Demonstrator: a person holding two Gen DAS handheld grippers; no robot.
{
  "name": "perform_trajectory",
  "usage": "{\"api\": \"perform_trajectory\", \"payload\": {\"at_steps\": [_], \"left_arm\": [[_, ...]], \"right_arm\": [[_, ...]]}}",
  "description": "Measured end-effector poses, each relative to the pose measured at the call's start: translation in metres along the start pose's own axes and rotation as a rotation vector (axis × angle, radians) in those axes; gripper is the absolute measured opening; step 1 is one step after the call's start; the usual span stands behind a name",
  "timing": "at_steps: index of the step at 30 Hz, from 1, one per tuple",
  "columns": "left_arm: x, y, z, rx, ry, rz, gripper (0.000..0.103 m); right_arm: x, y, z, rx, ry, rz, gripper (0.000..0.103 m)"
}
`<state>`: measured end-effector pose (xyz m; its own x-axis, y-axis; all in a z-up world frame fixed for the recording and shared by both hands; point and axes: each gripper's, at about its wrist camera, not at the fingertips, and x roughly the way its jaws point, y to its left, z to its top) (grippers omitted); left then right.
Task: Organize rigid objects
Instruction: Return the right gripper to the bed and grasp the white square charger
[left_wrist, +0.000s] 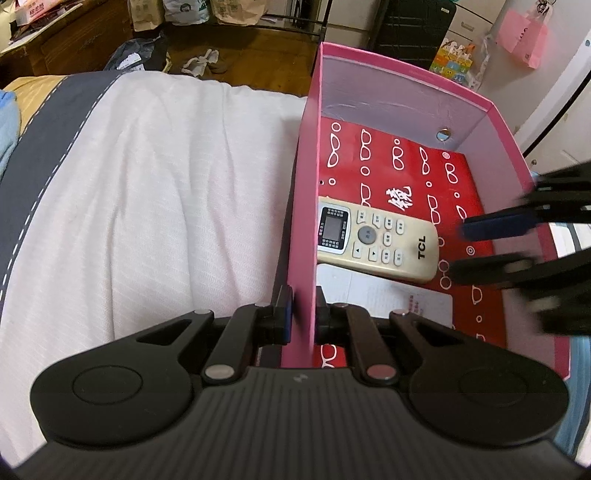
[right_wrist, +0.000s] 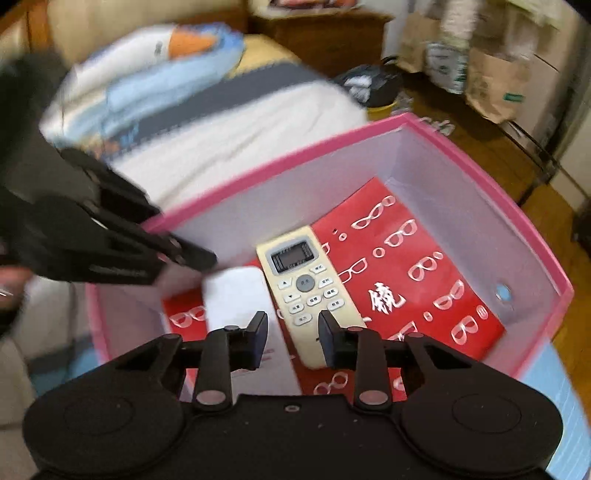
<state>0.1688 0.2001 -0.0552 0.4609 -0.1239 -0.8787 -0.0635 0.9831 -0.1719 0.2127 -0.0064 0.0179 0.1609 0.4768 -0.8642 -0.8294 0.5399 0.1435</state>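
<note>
The left gripper (left_wrist: 303, 314) pinches the near wall of the pink box (left_wrist: 491, 122), which sits on a bed with a white cover (left_wrist: 166, 177). Inside, a cream remote control (right_wrist: 306, 291) lies face up on a red sheet printed with white glasses (right_wrist: 413, 266), beside a white card (right_wrist: 240, 299). The right gripper (right_wrist: 291, 332) hangs over the remote's lower end, its jaws partly spread with nothing between them.

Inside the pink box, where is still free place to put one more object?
Free: the red glasses-print sheet between the cream TCL remote and the far wall of the pink cardboard box. Crowded: the near end, with remote, white card, and left gripper clamped on the side wall.
</note>
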Motion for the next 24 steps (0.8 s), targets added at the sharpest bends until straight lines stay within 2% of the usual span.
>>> {"api": "perform_trajectory", "payload": {"at_steps": [5, 11, 19, 24], "left_arm": [[0.001, -0.002, 0.000, 0.000, 0.007, 0.003, 0.009], [-0.003, -0.003, 0.001, 0.002, -0.009, 0.012, 0.009], [-0.005, -0.006, 0.001, 0.008, -0.021, 0.034, 0.007], [-0.004, -0.001, 0.003, -0.021, -0.013, 0.026, 0.006]], "right_arm": [[-0.058, -0.017, -0.022, 0.176, -0.094, 0.048, 0.035], [-0.096, -0.029, -0.056, 0.236, -0.102, -0.008, 0.036], [-0.097, -0.040, -0.112, 0.276, -0.030, -0.025, 0.046], [-0.078, -0.033, -0.134, 0.226, 0.047, -0.018, 0.050]]}}
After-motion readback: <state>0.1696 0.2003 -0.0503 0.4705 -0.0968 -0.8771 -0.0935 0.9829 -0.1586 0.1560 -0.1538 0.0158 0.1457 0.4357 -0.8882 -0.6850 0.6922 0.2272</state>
